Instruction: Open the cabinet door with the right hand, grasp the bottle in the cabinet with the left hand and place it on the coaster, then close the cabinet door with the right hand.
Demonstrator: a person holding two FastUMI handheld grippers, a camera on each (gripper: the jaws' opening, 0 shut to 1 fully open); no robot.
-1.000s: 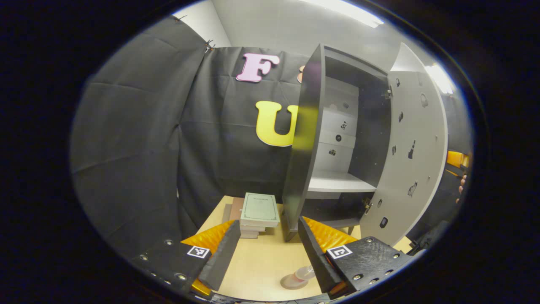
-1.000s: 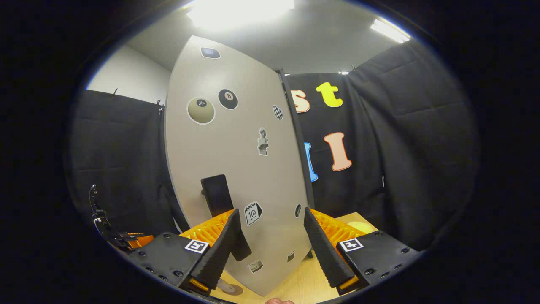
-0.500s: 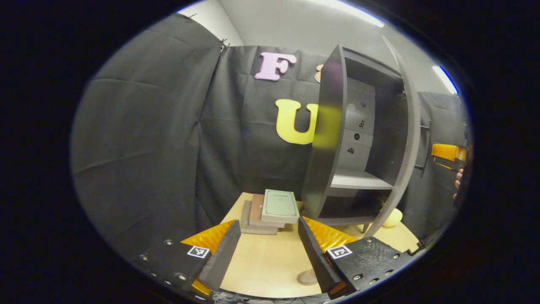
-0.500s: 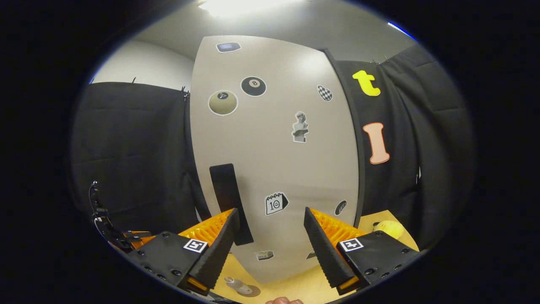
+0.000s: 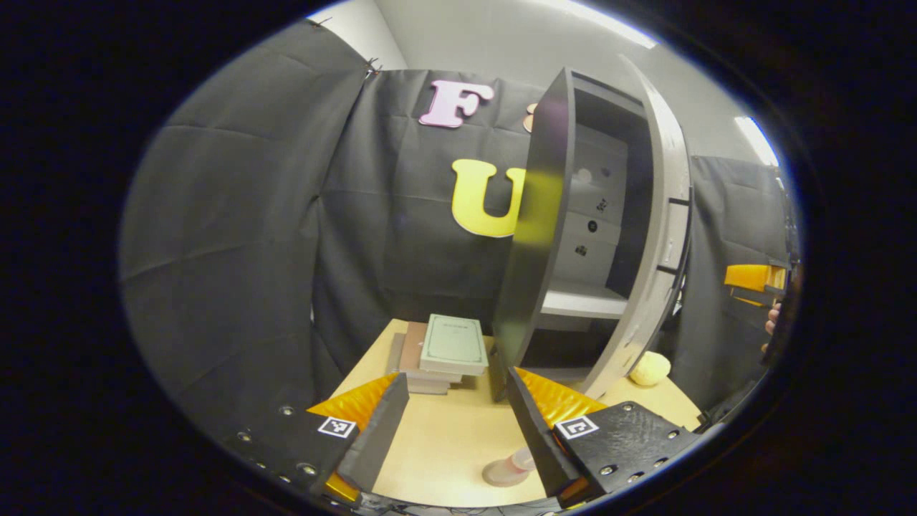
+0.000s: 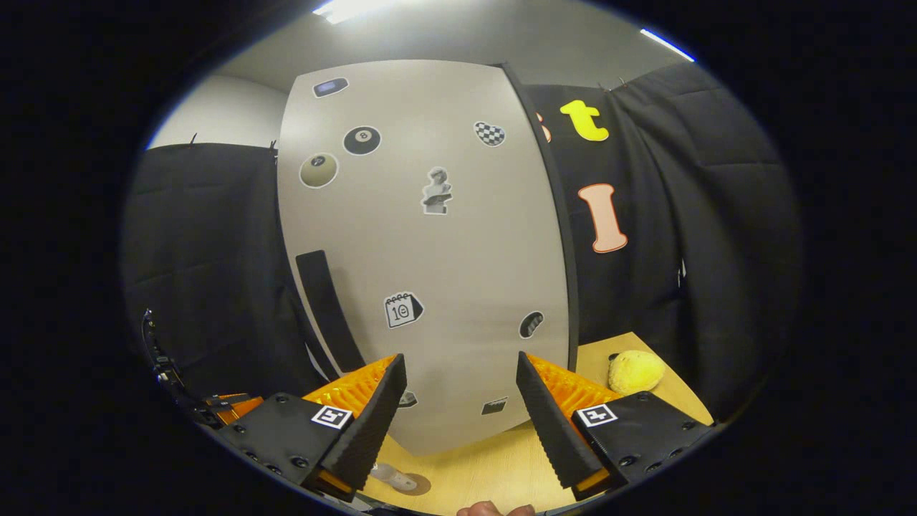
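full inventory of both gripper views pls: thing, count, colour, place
cabinet: 1, dark grey, on the table, behind the bottle.
cabinet door: 1, light grey with stickers and a black handle, nearly shut in the left gripper view.
shelf: 1, light grey, inside the cabinet.
books: a small stack, green-grey one on top, on the table left of the cabinet.
bottle: 1, clear, standing on the coaster.
coaster: 1, brownish, near table edge.
yellow ball: 1, fuzzy, on the table right of the cabinet.
table: 1, light wood.
left gripper: black and orange, open, above the table.
right gripper: black and orange, open, facing the door.
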